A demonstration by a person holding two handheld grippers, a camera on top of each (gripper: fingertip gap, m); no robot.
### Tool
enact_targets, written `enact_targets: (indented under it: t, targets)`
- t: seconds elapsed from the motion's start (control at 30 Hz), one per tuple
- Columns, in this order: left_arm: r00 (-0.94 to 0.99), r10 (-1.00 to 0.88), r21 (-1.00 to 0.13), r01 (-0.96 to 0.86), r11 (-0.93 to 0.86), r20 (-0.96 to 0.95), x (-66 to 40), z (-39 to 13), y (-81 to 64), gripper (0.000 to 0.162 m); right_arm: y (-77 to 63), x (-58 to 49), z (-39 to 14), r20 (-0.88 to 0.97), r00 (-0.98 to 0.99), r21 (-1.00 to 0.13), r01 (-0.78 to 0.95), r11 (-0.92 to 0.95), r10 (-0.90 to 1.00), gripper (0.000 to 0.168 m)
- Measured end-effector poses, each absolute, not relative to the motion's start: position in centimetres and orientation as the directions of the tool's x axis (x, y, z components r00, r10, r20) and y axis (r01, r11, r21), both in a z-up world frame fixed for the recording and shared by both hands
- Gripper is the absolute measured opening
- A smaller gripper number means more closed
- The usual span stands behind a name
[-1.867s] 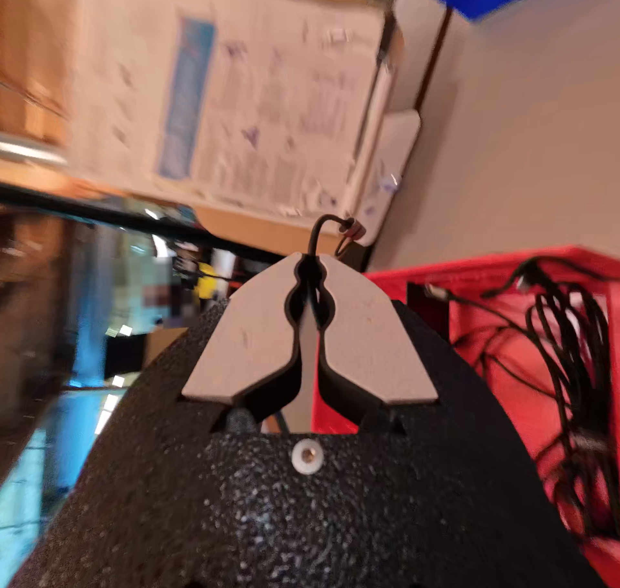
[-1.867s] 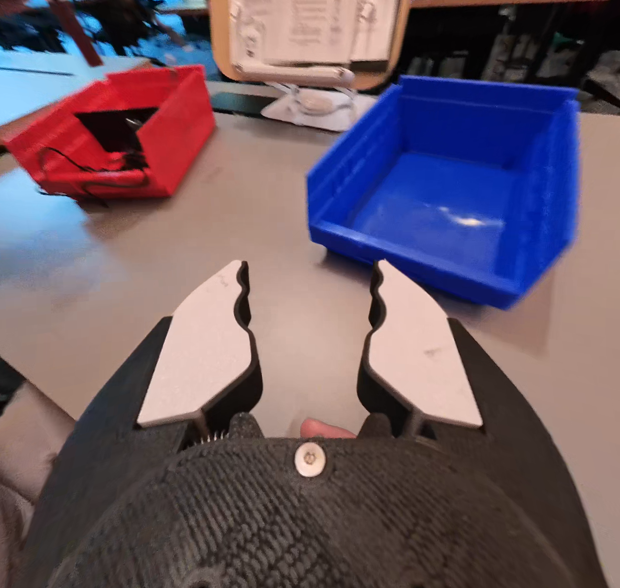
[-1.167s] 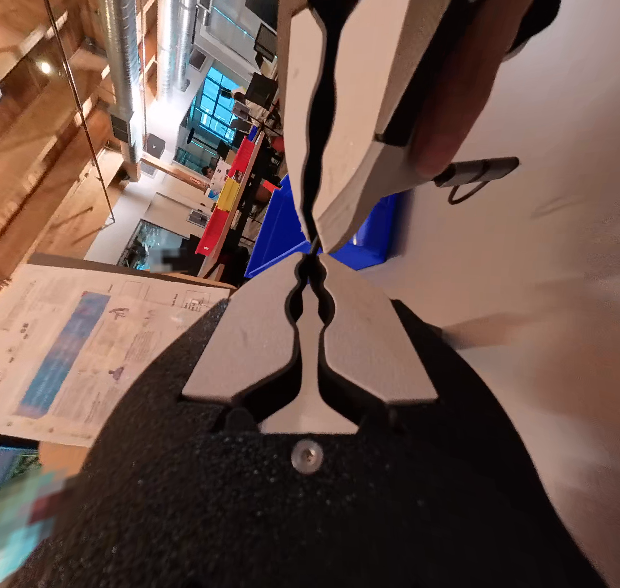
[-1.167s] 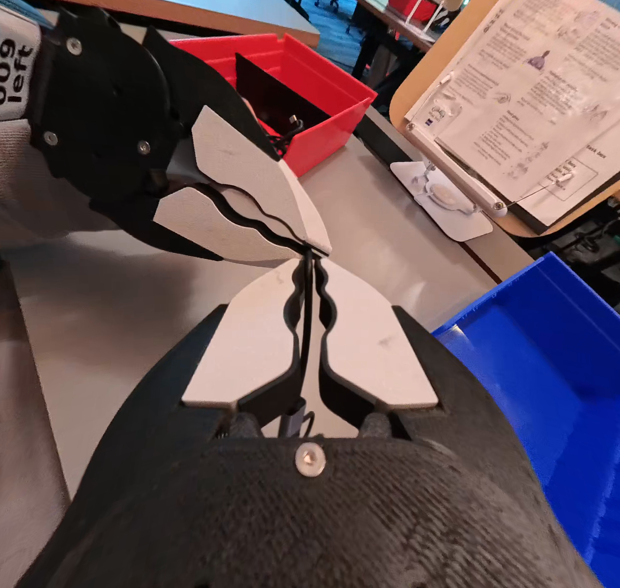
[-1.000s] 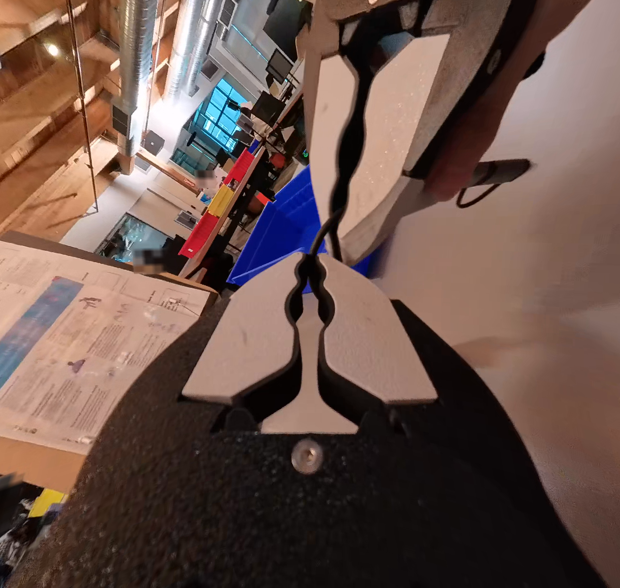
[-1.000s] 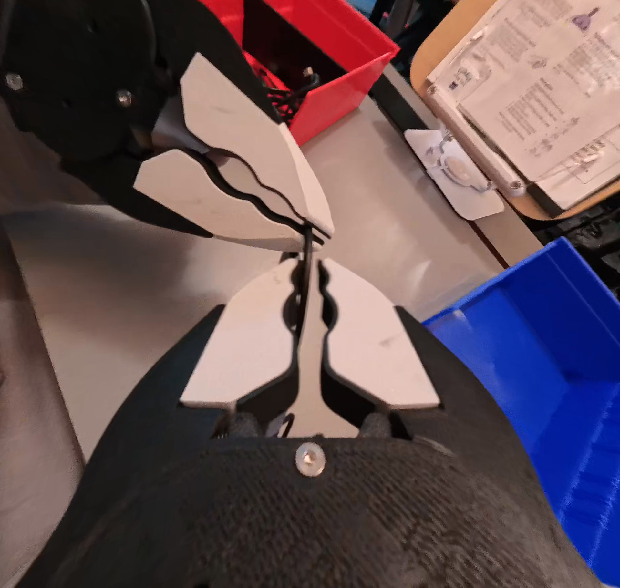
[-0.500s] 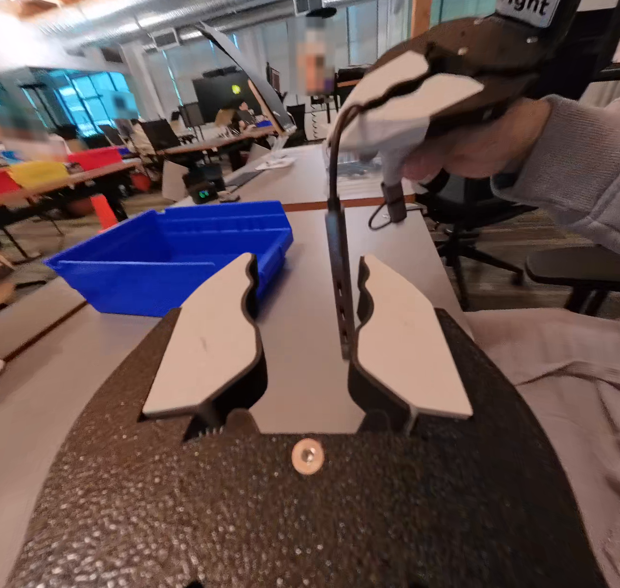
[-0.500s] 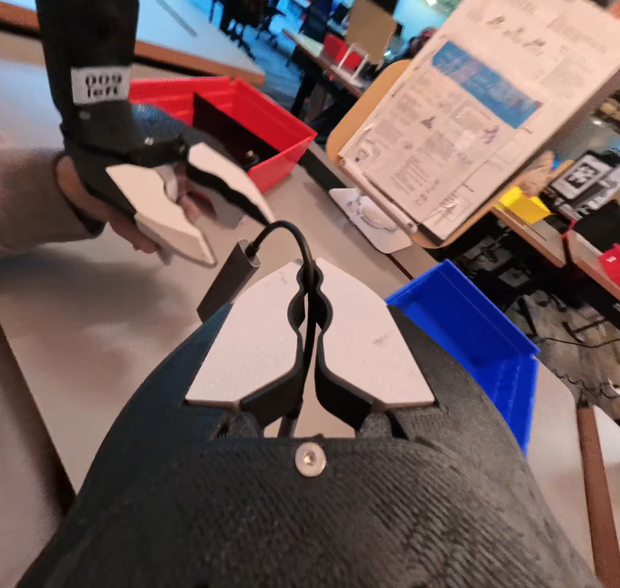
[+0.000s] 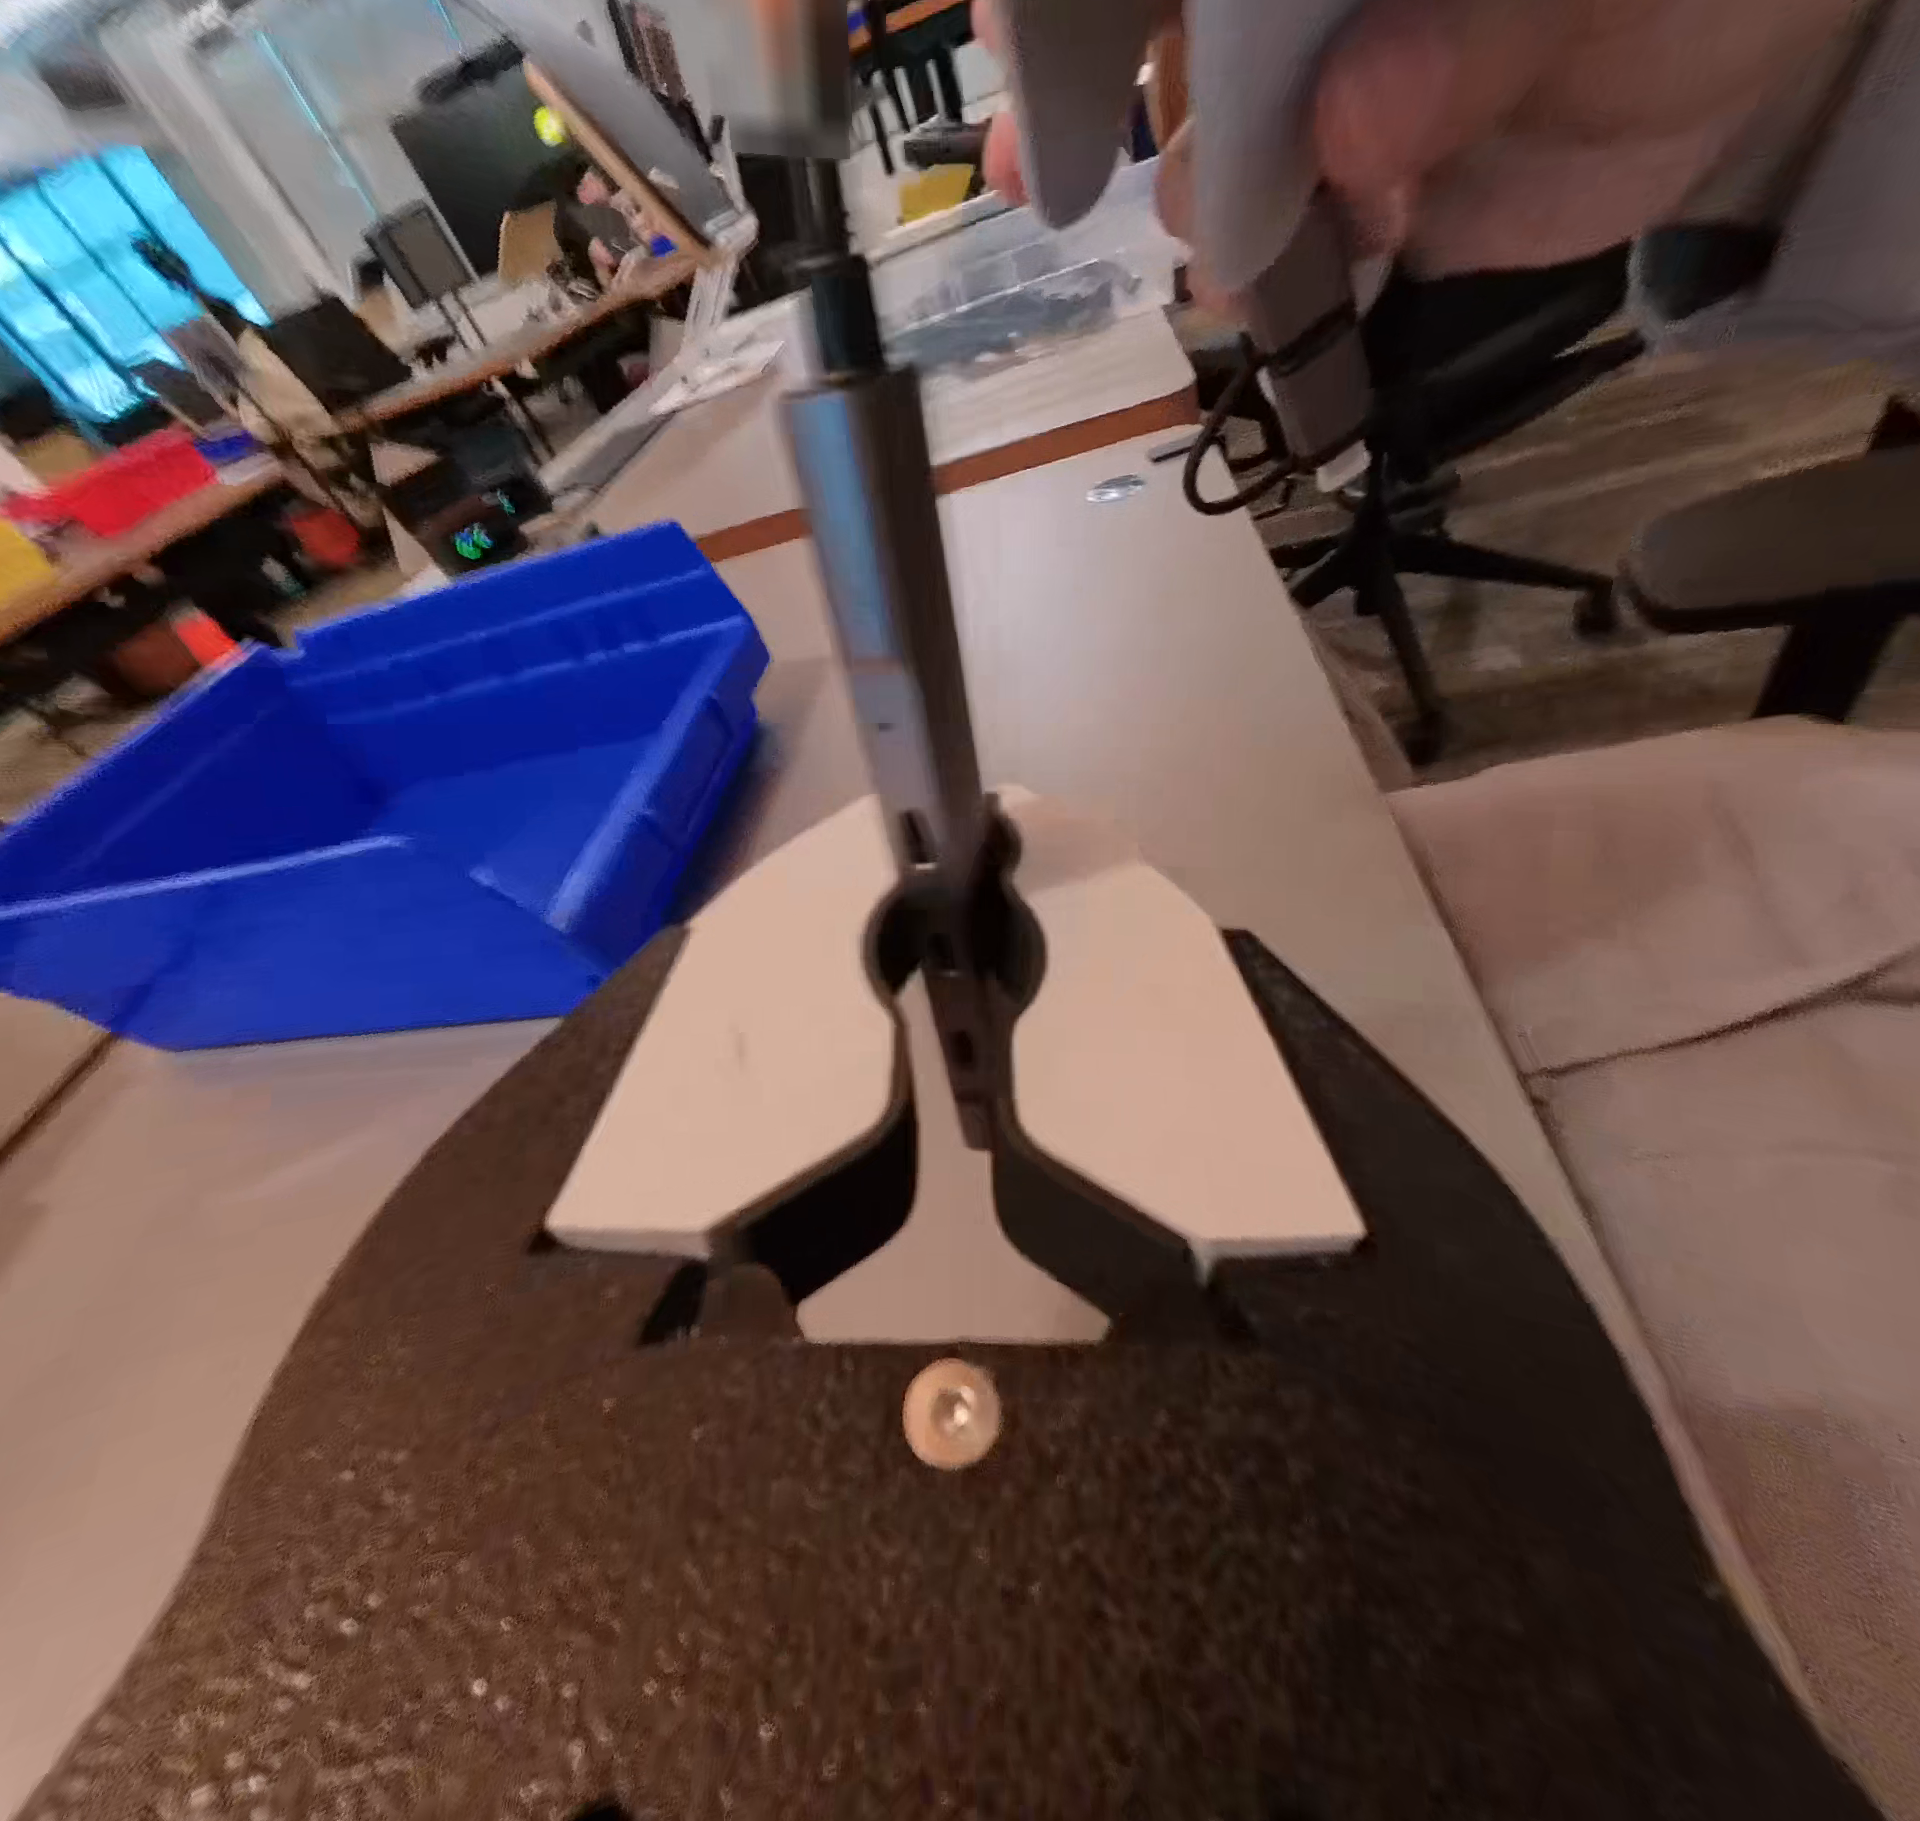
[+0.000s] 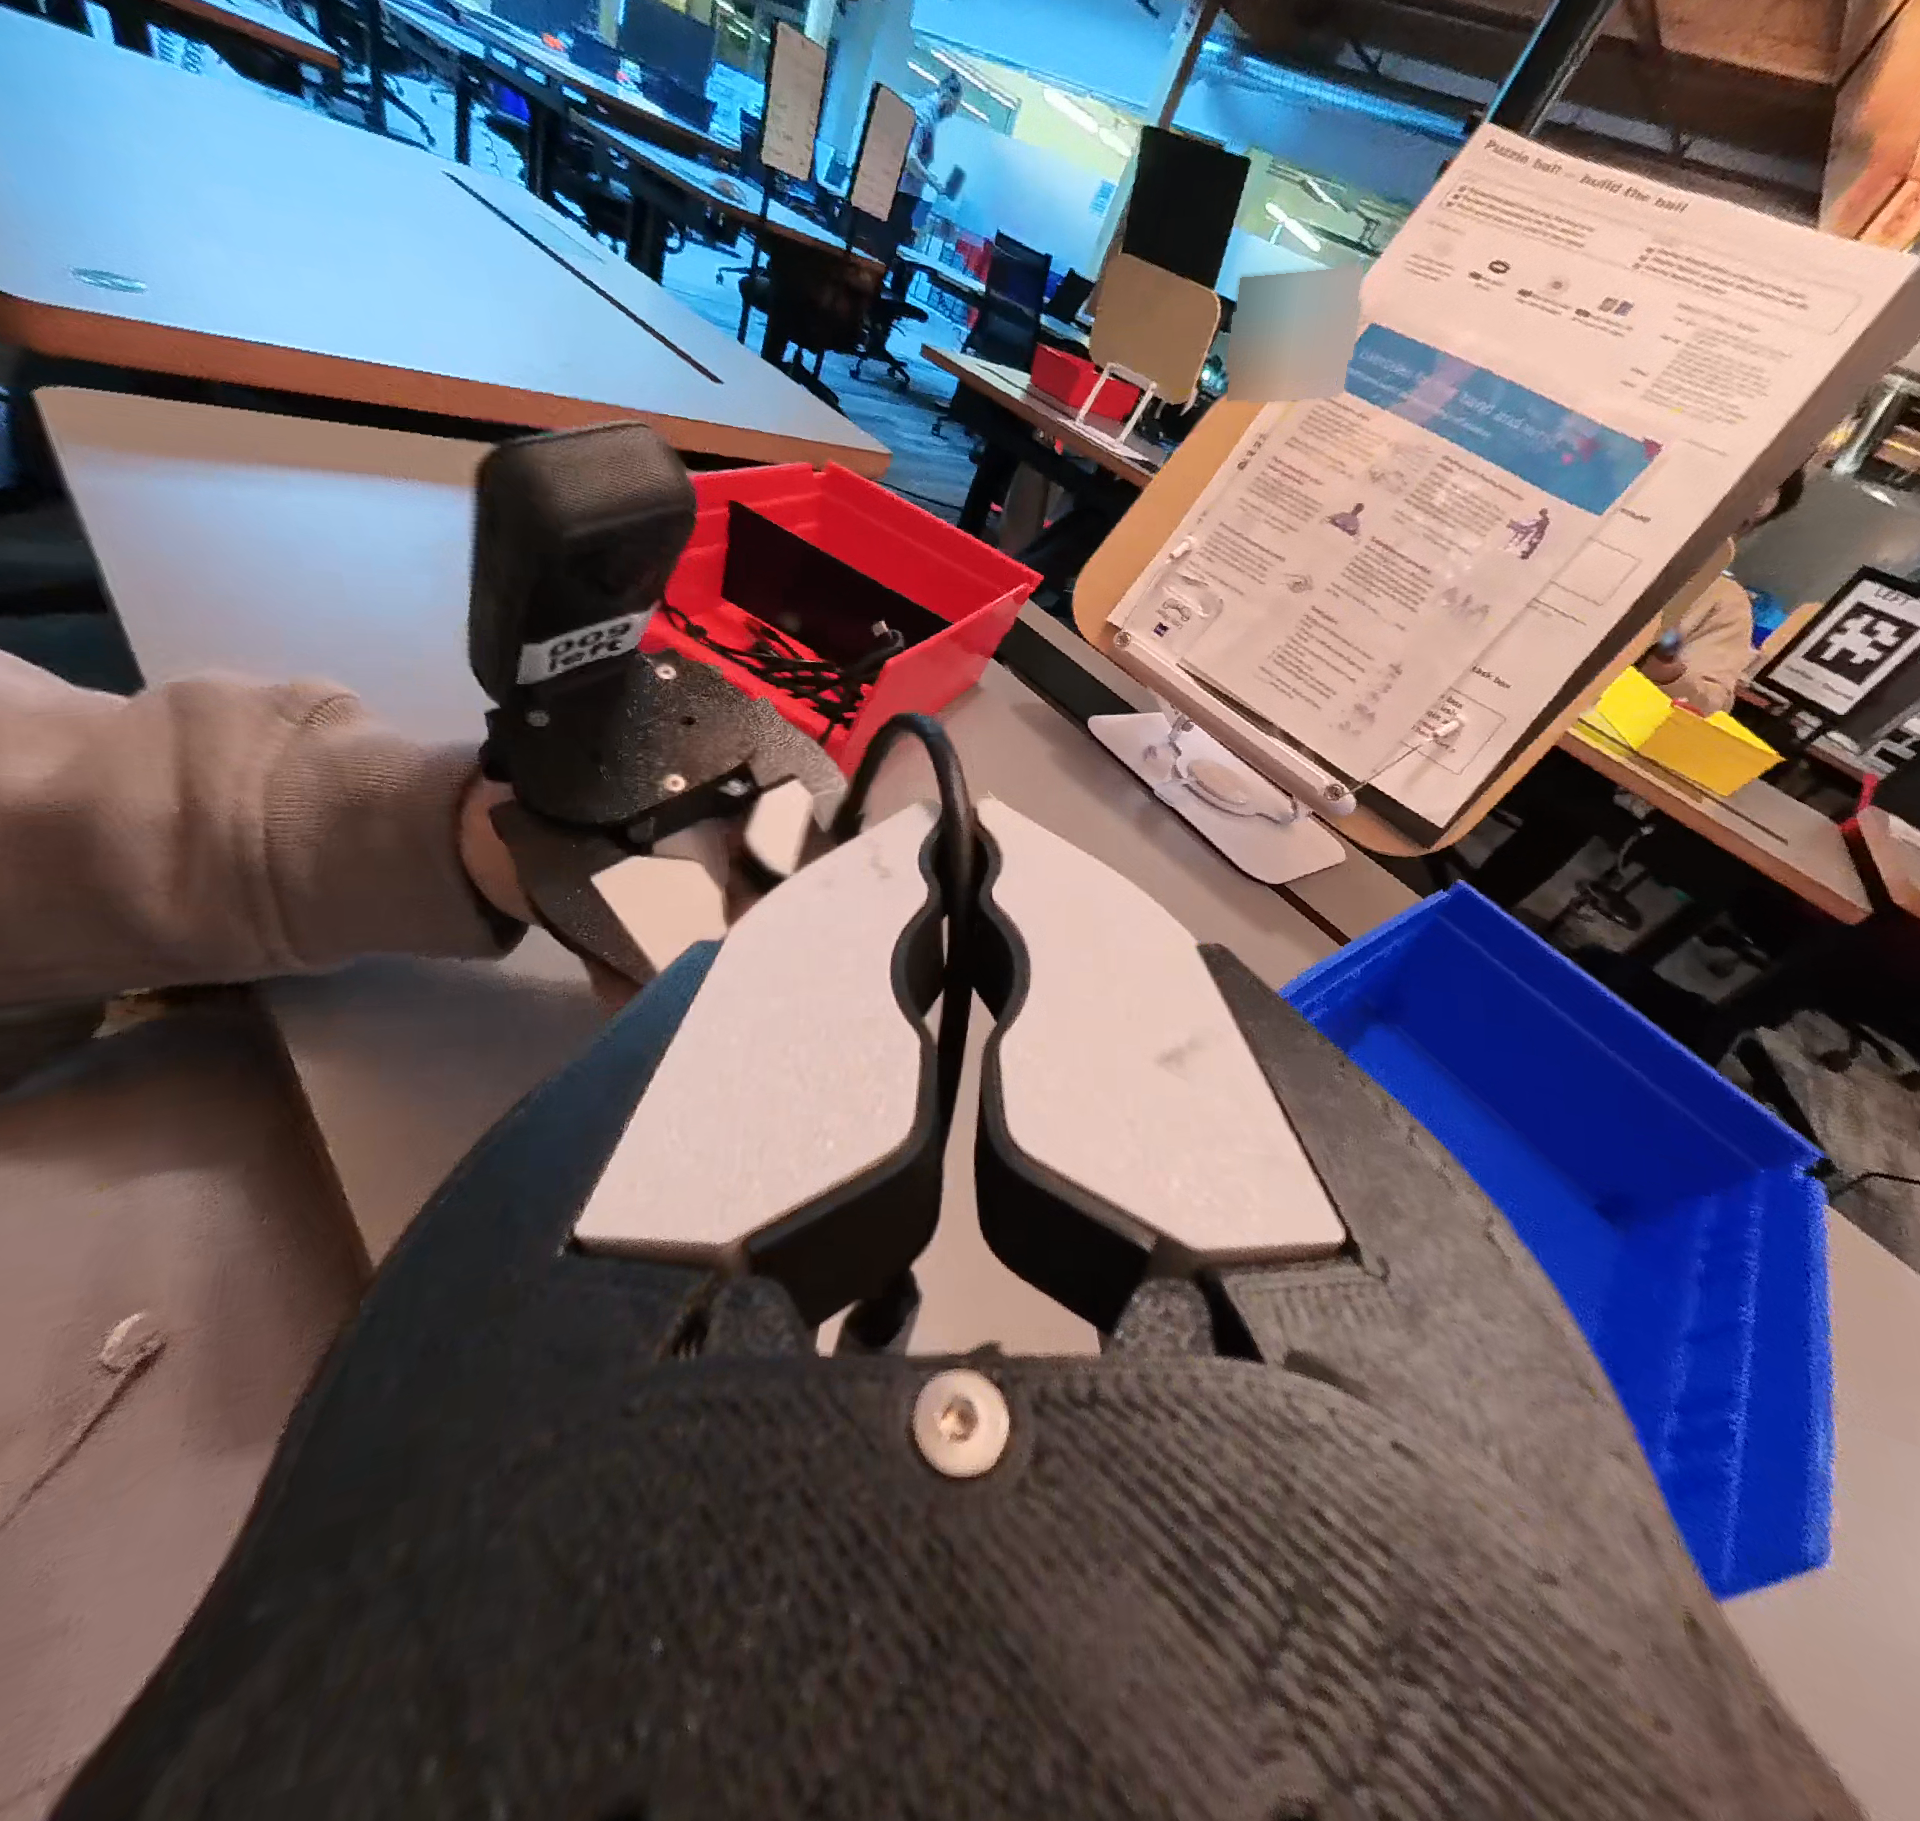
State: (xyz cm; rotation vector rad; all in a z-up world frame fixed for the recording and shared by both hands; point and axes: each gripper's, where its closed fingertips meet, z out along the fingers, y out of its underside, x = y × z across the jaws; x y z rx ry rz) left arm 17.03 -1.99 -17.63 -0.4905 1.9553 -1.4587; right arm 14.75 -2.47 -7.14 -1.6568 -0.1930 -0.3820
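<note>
My left gripper (image 9: 951,826) is shut on the lower end of a slim grey metal adapter (image 9: 883,576) that stands upright between its fingers. A black cable (image 9: 836,306) runs from the adapter's top up to my right gripper (image 9: 1091,88), which is blurred at the top of the left wrist view. In the right wrist view my right gripper (image 10: 961,826) is shut on the black cable (image 10: 961,950), which arches over toward the left gripper (image 10: 727,836) close by on the left. A second grey plug (image 9: 1314,389) with a loop of cable hangs under the right hand.
A blue bin (image 10: 1662,1304) sits on the grey table (image 10: 1091,763) at the right; it also shows in the left wrist view (image 9: 343,836). A red bin (image 10: 935,566) with black cables stands behind the left gripper. A paper on a stand (image 10: 1455,524) is at the table's back. Across from one pair of fingers to the other is roughly 10 cm.
My left gripper, open half a second ago with the adapter beside its right finger, has shut on the adapter. The right gripper has kept hold of the cable and come closer.
</note>
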Motion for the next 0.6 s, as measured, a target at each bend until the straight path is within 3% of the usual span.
enact_targets:
  t: [0.2, 0.3, 0.37, 0.5, 0.6]
  targets:
    - [-0.465, -0.716, -0.85, 0.2, 0.488, -0.521, 18.8, -16.1, 1.1, 0.007, -3.7, 15.2, -8.7, 0.286, 0.951, -0.945, 0.259, -0.198, -0.12, 0.003]
    - [-0.211, -0.714, -0.744, 0.172, 0.645, -0.668, 19.8, -15.1, 4.4, 0.006, -3.5, 15.6, -9.1, 0.186, 0.969, -0.96, 0.145, -0.239, -0.162, 0.051]
    - [-0.084, -0.66, -0.665, 0.126, 0.736, -0.747, 20.1, -14.9, 6.0, 0.006, -3.3, 16.5, -8.3, 0.176, 0.952, -0.966, 0.119, -0.228, -0.249, 0.073]
    - [0.079, -0.503, -0.504, 0.016, 0.864, -0.86, 20.4, -14.9, 8.0, 0.006, -1.5, 17.1, -6.6, 0.121, 0.927, -0.987, 0.075, -0.141, -0.356, 0.08]
    - [0.108, -0.468, -0.465, 0.051, 0.884, -0.877, 20.1, -14.7, 7.4, 0.006, 0.9, 17.1, -9.0, 0.156, 0.937, -0.97, 0.086, -0.227, -0.311, 0.079]
